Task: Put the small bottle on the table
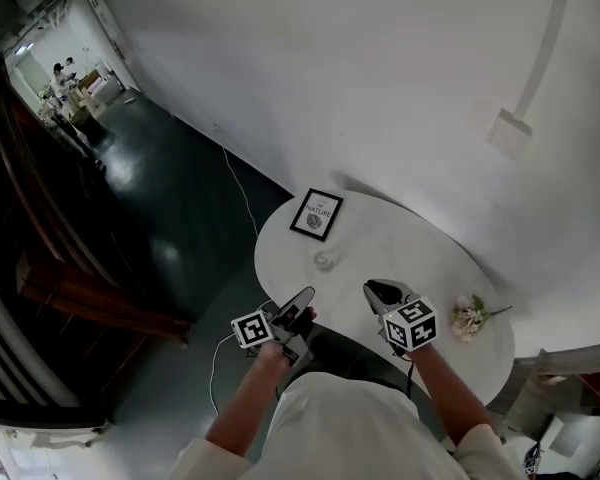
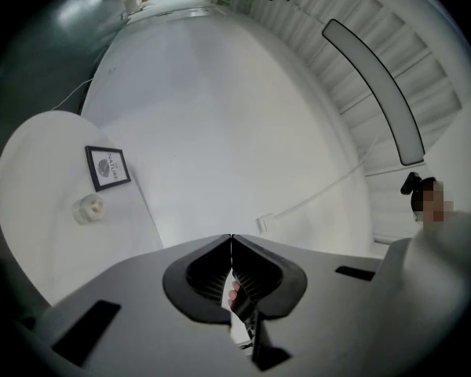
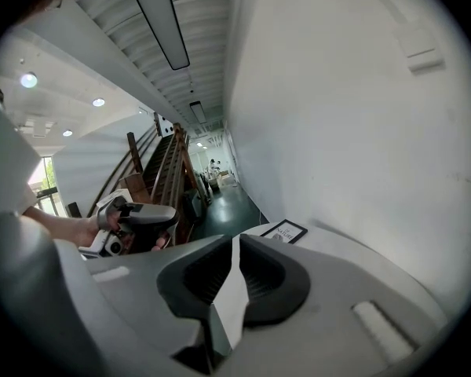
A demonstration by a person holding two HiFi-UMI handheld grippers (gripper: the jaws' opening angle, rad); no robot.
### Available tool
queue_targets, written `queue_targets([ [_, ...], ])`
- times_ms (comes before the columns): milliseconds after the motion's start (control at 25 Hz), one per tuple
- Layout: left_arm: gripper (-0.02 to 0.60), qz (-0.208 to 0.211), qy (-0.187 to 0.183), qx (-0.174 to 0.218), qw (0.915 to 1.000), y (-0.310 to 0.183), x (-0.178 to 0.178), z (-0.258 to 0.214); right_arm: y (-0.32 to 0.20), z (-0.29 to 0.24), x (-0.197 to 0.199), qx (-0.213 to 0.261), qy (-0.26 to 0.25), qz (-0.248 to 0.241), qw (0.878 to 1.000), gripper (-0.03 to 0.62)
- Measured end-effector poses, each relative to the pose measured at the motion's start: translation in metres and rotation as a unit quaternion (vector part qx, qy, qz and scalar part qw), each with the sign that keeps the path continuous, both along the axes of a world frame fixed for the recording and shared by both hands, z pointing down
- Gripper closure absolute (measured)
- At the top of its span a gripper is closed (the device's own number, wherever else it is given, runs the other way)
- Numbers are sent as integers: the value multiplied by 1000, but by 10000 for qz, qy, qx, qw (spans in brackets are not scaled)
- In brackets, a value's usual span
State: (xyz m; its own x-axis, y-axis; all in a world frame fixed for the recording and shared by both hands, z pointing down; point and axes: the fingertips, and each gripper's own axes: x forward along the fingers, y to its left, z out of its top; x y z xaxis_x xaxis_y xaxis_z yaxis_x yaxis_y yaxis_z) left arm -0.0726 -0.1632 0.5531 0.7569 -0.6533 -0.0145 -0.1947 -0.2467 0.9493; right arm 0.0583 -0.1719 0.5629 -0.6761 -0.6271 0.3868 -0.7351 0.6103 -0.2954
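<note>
Head view: the small bottle [image 1: 324,260] sits on the round white table [image 1: 420,258], just beside a framed picture [image 1: 316,214] and well apart from a flower sprig [image 1: 470,316]. The left gripper [image 1: 302,303] and right gripper [image 1: 378,290] hover near the table's near edge, neither touching the bottle, so the placing looks done, with nothing left that I can see

Left gripper view: jaws pressed together, empty; what is in the bottle [image 2: 87,208] is too small to tell

Right gripper view: jaws all but together, a thin slit with nothing in it; the bottle is out of sight here
</note>
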Motion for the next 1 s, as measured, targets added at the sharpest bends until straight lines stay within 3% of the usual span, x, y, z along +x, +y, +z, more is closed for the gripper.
queue_targets([
  [200,575,-220,-875,443,9949,10,-14,-3,9,-9,0,78,-25,4,10000,580],
  [360,575,-298,-1200,928,9880,9,-27,-17,12,-21,-5,232,27,-5,9997,583],
  [640,575,-208,-2051,1591,9655,11,-58,-51,9,-56,-30,614,110,94,9980,583],
  [800,575,3,-2377,1935,9519,11,-70,-62,5,-69,-46,861,96,188,9961,583],
  [1000,575,143,-2611,2083,9425,6,-80,-65,0,-80,-54,993,82,440,9941,583],
])
